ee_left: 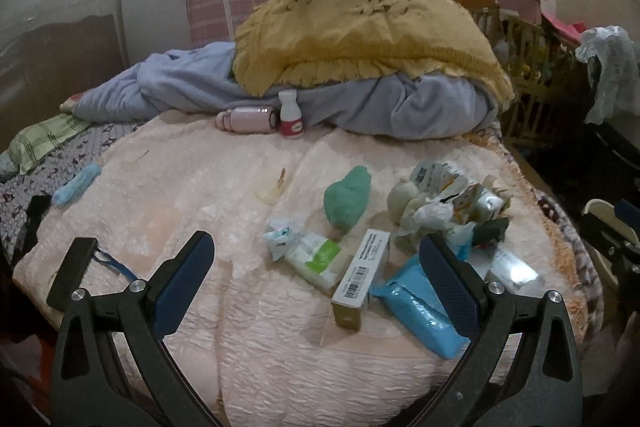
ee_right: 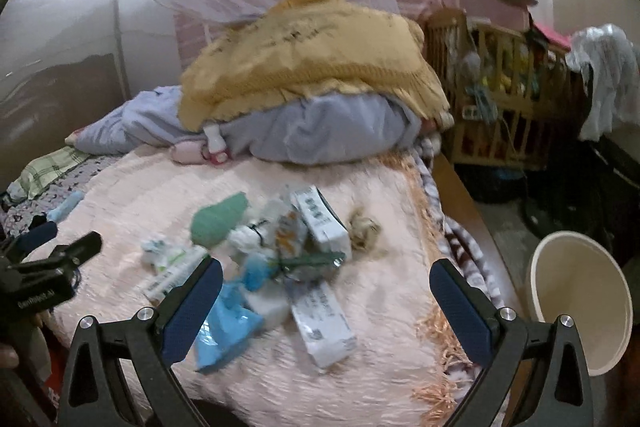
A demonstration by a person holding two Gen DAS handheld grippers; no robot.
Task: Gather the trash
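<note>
Both grippers, left (ee_left: 316,279) and right (ee_right: 326,301), gape wide and hold nothing. Trash (ee_right: 280,247) lies just ahead of them on the bed (ee_left: 200,187). A bin (ee_right: 580,303) stands right of the right gripper.

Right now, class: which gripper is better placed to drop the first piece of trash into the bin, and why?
The right. The cream bin stands just past the right gripper, beside the bed's edge, and both grippers are open and empty over the trash pile. The left gripper sees no bin.
</note>
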